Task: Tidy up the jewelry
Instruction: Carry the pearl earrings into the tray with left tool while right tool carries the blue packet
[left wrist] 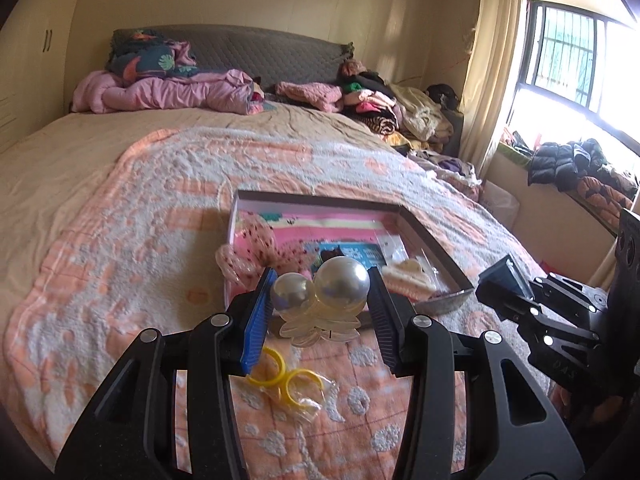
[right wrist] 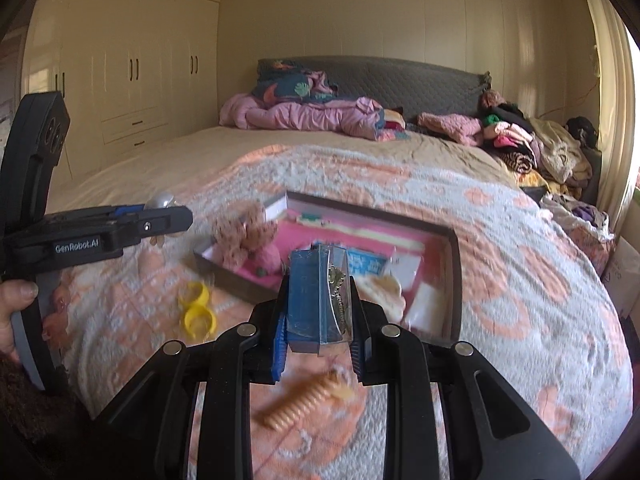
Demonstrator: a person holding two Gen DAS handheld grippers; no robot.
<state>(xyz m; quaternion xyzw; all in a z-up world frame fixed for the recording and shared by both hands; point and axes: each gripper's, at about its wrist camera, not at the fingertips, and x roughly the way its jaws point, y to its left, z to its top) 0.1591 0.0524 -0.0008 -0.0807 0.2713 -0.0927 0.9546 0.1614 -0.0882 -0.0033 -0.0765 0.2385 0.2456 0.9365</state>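
My left gripper (left wrist: 320, 304) is shut on a clear hair claw with two big pearl balls (left wrist: 324, 292), held above the bedspread just before the open box (left wrist: 436, 248). It also shows in the right wrist view (right wrist: 160, 208). My right gripper (right wrist: 320, 312) is shut on a small clear case with a blue insert and gold jewelry (right wrist: 320, 304), held over the box's near edge (right wrist: 452, 280). Two yellow rings in a clear bag (left wrist: 288, 380) lie on the bedspread below the left gripper, and also show in the right wrist view (right wrist: 196, 312).
The box holds a pink scrunchie (left wrist: 256, 248), a cream hair claw (left wrist: 408, 276) and a blue card (left wrist: 356, 252). An orange spiral hair tie (right wrist: 304, 404) lies under the right gripper. Folded clothes (left wrist: 376, 108) and pink bedding (left wrist: 168, 92) are piled at the headboard.
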